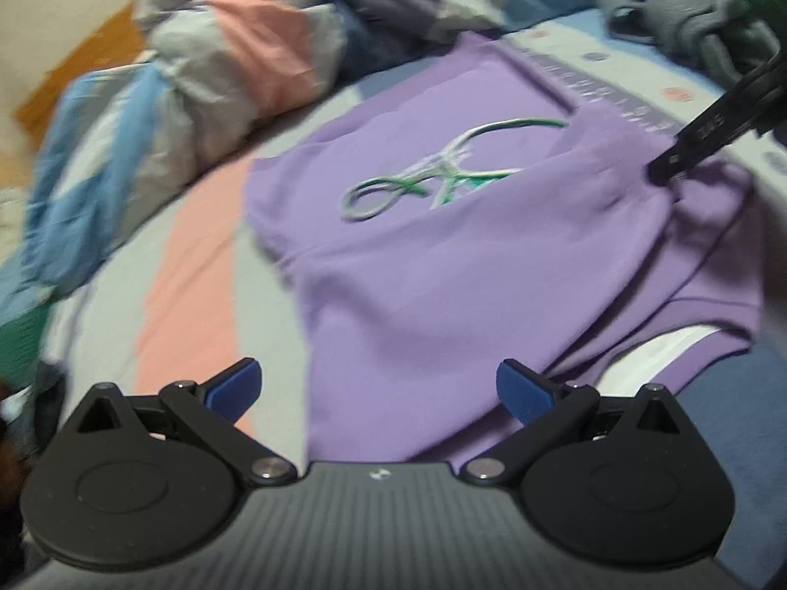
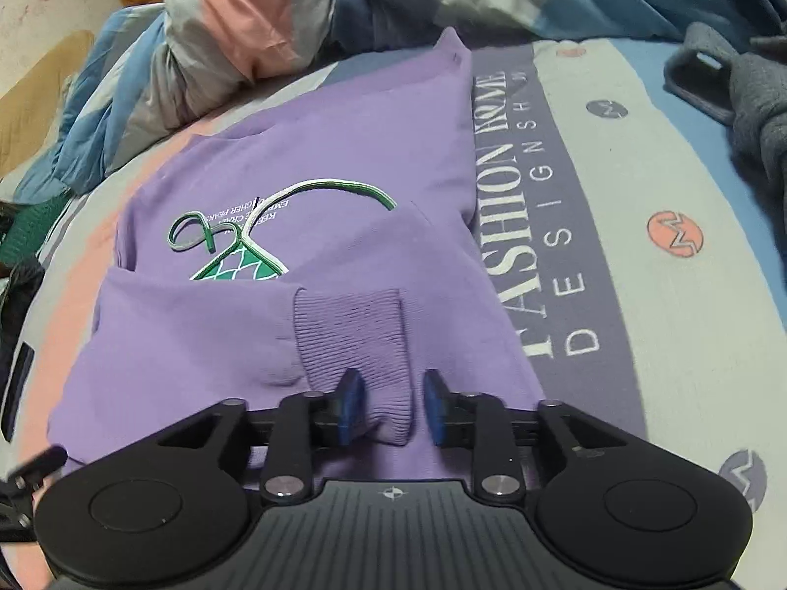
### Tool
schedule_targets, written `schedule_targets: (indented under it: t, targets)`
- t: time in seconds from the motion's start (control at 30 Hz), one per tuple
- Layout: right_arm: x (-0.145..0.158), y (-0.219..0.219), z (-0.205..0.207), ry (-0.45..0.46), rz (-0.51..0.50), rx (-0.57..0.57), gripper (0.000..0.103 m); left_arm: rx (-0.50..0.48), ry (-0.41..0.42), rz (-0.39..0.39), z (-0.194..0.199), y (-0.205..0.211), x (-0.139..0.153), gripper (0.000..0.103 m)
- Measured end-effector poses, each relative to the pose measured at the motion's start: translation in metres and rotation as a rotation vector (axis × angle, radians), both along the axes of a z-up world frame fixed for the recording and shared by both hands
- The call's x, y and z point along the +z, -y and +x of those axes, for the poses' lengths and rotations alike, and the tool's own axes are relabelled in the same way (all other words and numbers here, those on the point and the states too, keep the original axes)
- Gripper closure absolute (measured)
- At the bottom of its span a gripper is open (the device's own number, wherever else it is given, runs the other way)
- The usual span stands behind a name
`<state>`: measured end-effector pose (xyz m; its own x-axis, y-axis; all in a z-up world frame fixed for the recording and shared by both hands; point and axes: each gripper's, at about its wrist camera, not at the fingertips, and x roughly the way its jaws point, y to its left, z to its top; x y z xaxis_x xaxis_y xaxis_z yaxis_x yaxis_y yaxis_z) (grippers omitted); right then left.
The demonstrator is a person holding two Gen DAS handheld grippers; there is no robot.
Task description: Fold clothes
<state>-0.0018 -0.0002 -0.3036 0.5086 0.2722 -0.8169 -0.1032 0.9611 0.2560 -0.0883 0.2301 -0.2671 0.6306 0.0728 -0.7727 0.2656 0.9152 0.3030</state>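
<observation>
Clearly a sleeve fold is in hand. Low in the right wrist view, the right hand-held gripper (image 2: 391, 405) has its blue pads either side of the ribbed cuff (image 2: 351, 339) of the purple sweatshirt (image 2: 305, 157); the pads stand slightly apart, with a gap showing beside the right one, so the cuff looks freed or only loosely held rather than pinched. That sleeve lies across the sweatshirt's body, just below the green print (image 2: 236, 260) at centre frame. In the left wrist view the left hand-held gripper (image 1: 378, 388) is wide apart and holds nothing, poised over the sweatshirt's near edge at the bottom of the frame. The sweatshirt lies flat on the bed (image 2: 639, 196), whose printed sheet fills the right of the frame; crumpled bedding (image 2: 226, 34) is heaped at upper left, and grey clothes (image 2: 738, 83) sit at upper right. Next, I judge, the cuff must be let go fully, then both grippers take an edge to fold the body over, keeping the sleeve tucked.
</observation>
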Motion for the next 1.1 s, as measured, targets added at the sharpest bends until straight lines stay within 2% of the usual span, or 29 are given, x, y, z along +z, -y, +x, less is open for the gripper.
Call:
schedule_targets:
  t: [0.03, 0.1, 0.17, 0.2, 0.23, 0.27, 0.37, 0.43, 0.53, 0.63, 0.8, 0.93, 1.0, 1.1]
  targets:
    - [0.002, 0.002, -0.003, 0.010, -0.013, -0.003, 0.062, -0.030, -0.016, -0.026, 0.006, -0.001, 0.000, 0.000]
    - [0.010, 0.006, -0.011, 0.045, -0.054, 0.000, 0.062, -0.093, -0.055, -0.089, 0.018, -0.001, -0.002, 0.000]
    - [0.017, 0.007, -0.021, 0.091, -0.127, 0.016, 0.053, -0.161, -0.101, -0.160, 0.031, 0.000, -0.004, 0.000]
    - [0.017, 0.006, -0.023, 0.104, -0.164, 0.028, 0.040, -0.194, -0.124, -0.195, 0.038, 0.001, -0.005, 0.000]
    - [0.016, 0.008, -0.024, 0.105, -0.188, 0.038, 0.033, -0.228, -0.147, -0.231, 0.045, 0.002, -0.006, 0.000]
    - [0.014, 0.012, -0.023, 0.095, -0.199, 0.039, 0.033, -0.259, -0.171, -0.264, 0.051, 0.003, -0.007, 0.000]
    - [0.004, 0.024, -0.018, 0.052, -0.208, 0.041, 0.032, -0.216, -0.270, -0.206, 0.075, 0.000, -0.036, 0.000]
    - [-0.009, 0.038, -0.014, -0.031, -0.122, 0.040, 0.031, -0.127, -0.357, -0.198, 0.086, -0.019, -0.068, 0.000]
    - [-0.022, 0.050, -0.018, -0.070, -0.049, 0.067, 0.026, -0.115, -0.305, -0.326, 0.078, -0.042, -0.074, 0.000]
    - [-0.021, 0.052, -0.022, -0.064, -0.043, 0.117, 0.024, -0.091, -0.301, -0.274, 0.075, -0.032, -0.066, 0.000]
    - [-0.015, 0.062, -0.027, -0.074, 0.030, 0.098, 0.024, -0.017, -0.204, -0.366, 0.052, -0.045, -0.035, 0.000]
    - [-0.018, 0.058, -0.030, -0.091, 0.029, 0.091, 0.023, 0.146, -0.368, -0.244, 0.048, -0.072, -0.079, 0.000]
    - [-0.019, 0.056, -0.031, -0.100, 0.030, 0.090, 0.019, 0.159, -0.328, -0.329, 0.041, -0.085, -0.083, 0.000]
    - [-0.020, 0.055, -0.032, -0.109, 0.073, 0.102, 0.015, 0.143, -0.341, -0.342, 0.044, -0.084, -0.078, 0.000]
